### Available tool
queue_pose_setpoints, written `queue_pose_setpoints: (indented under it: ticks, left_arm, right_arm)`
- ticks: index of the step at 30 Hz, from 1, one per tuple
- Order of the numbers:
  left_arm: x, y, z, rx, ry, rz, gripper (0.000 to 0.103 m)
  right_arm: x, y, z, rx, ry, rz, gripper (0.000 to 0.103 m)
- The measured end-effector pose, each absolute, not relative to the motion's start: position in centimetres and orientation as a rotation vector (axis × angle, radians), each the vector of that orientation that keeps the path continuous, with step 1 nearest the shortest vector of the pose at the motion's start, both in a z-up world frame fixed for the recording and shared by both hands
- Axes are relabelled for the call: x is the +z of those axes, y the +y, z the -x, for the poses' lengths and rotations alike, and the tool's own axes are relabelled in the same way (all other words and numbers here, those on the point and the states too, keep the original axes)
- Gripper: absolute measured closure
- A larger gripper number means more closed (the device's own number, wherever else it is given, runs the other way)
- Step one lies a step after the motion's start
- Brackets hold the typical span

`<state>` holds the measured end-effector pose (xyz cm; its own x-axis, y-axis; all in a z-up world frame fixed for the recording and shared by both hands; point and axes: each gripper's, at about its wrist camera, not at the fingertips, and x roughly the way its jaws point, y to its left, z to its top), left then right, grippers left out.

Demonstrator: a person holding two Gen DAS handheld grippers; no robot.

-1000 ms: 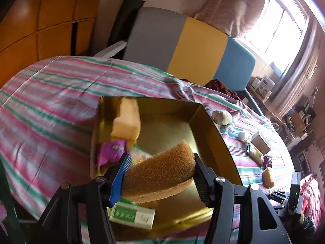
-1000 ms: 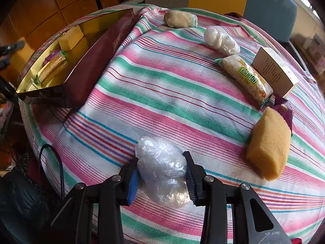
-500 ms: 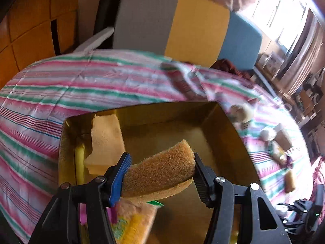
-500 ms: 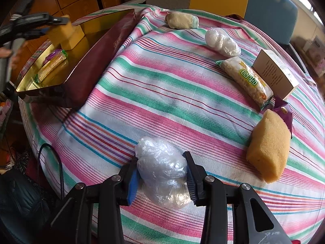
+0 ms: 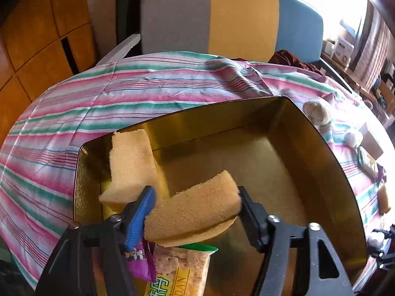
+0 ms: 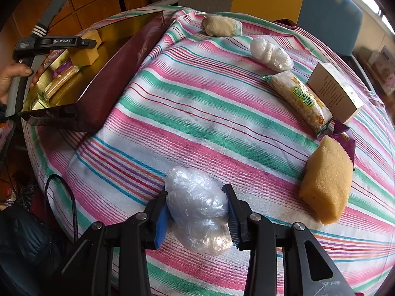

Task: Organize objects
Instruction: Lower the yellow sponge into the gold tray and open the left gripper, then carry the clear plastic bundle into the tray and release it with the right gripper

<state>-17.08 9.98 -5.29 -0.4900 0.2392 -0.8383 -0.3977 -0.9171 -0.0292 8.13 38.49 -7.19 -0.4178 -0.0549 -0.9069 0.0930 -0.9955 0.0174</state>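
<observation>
**Sponge over the box, plastic bundle held at the table edge**

Left hand-held gripper (image 5: 195, 212): closed on a tan sponge (image 5: 195, 209), pinched across its short ends, pads pressing into the foam. The sponge hangs above the floor of the gold box (image 5: 308, 153), near the front. Already in the box: a second sponge (image 5: 130, 165) leaning at the far-left corner, a snack bar packet (image 5: 180, 271) and a purple wrapper (image 5: 142, 266) beneath the gripper.

Right hand-held gripper (image 6: 197, 212): closed on a bundle of crumpled plastic (image 6: 197, 207), low over the striped table (image 6: 197, 113) near its front edge.

Handling, judged: the sponge looks light, soft and springy; it compresses under the pads, so it should drop clean once the jaws open and is in no danger from a short fall. The end-to-end grip suits it. The plastic bundle looks very light, slick and shapeless; a hold across its thickest part, as now, seems safest, since film can slide out of a loose pinch.

Change from one second ago: the left gripper has travelled forward over the box, so the leaning sponge now sits closer and the packets have slid under the fingers. The right gripper and its bundle are unchanged. The left gripper now shows in the right view.
</observation>
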Motion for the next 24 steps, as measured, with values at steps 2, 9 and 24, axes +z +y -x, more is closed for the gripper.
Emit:
queue_pose_setpoints:
  ticks: [2, 9, 24]
  left_arm:
    - [-5.0, 9.8, 16.9, 2.426, 0.219, 1.323, 0.021]
    - [-3.0, 8.3, 14.9, 2.467, 0.168, 1.275, 0.021]
    - [1.5, 5.9, 4.8, 2.601, 0.103, 1.049, 0.021]
  right_arm:
    - [-7.2, 38.5, -8.1, -2.574, 0.057, -1.643, 0.061]
    - [-7.2, 38.5, -8.1, -2.573, 0.058, -1.642, 0.061]
    - [-7.2, 38.5, -8.1, -2.603, 0.034, -1.651, 0.064]
